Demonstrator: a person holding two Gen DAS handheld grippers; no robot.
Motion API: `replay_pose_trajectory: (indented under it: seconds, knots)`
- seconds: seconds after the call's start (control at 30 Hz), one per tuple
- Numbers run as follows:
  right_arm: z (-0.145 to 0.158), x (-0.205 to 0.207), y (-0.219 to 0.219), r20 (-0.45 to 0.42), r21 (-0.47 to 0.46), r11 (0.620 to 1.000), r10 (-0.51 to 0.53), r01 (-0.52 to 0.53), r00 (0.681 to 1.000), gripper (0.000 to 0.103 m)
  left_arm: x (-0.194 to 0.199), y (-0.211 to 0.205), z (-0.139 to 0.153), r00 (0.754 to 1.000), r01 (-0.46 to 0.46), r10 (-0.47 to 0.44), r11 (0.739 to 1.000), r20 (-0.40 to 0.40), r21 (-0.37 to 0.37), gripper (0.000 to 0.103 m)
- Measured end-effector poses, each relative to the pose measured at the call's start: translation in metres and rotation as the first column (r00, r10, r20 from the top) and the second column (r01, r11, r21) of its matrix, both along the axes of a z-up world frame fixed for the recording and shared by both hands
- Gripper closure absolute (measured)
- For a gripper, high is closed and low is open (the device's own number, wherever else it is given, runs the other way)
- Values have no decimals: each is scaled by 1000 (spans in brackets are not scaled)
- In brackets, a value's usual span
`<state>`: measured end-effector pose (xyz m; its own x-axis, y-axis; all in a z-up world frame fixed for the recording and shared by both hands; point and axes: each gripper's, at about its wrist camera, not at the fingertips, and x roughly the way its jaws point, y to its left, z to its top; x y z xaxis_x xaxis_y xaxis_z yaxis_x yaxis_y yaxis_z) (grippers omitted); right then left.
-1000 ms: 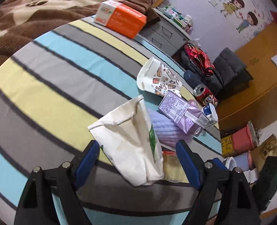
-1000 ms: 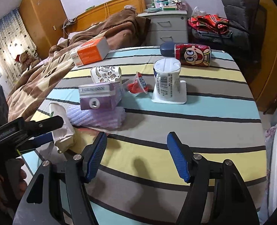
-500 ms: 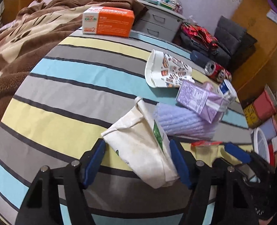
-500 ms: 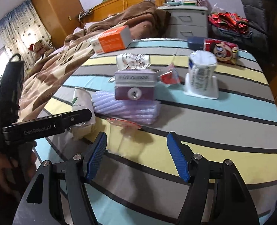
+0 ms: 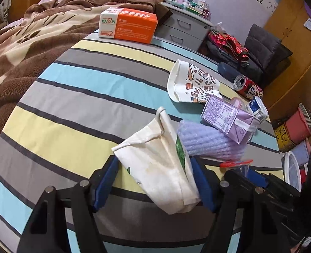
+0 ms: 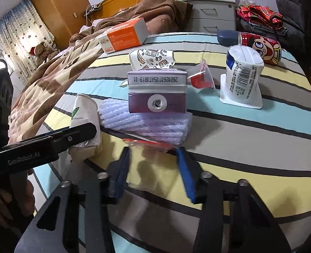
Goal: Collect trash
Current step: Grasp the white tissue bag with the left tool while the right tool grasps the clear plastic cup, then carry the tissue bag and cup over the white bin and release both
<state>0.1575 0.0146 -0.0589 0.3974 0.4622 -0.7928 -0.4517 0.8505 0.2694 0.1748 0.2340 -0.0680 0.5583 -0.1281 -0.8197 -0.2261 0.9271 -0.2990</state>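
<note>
left gripper (image 5: 155, 181) clamped on the cloth bag (image 5: 161, 166), holding it as the catch for trash, i reckon. right gripper (image 6: 153, 168) jaws just been closing around the clear red-edged wrapper (image 6: 149, 145) by the purple foam sheet (image 6: 147, 124); can't tell if pads bite yet. rest of the trash sits on the striped table (image 6: 250, 139).

Soft, even indoor light. Daylight glows through a curtained window (image 6: 18, 40) at far left. Fisheye bending curves the striped tabletop (image 5: 71, 97); corners darken. The right tongs (image 6: 153, 168) look motion-blurred.
</note>
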Motion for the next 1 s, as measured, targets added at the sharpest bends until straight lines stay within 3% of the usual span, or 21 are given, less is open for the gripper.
replay_pose_trajectory:
  seconds: [0.13,0.37,1.0]
  knots:
    - [1,-3,-7,10,3,1000,-13,13,1000,72,0,-2,0,1000,-19,19,1000,-5,-12,31]
    - [7,-7,-23,39,17,999,-42,42,998,72,-8,-3,0,999,-33,34,999,20,-39,49]
    - [27,-29,-61,117,56,990,-135,129,984,72,-45,-49,36,993,37,-41,999,115,40,51]
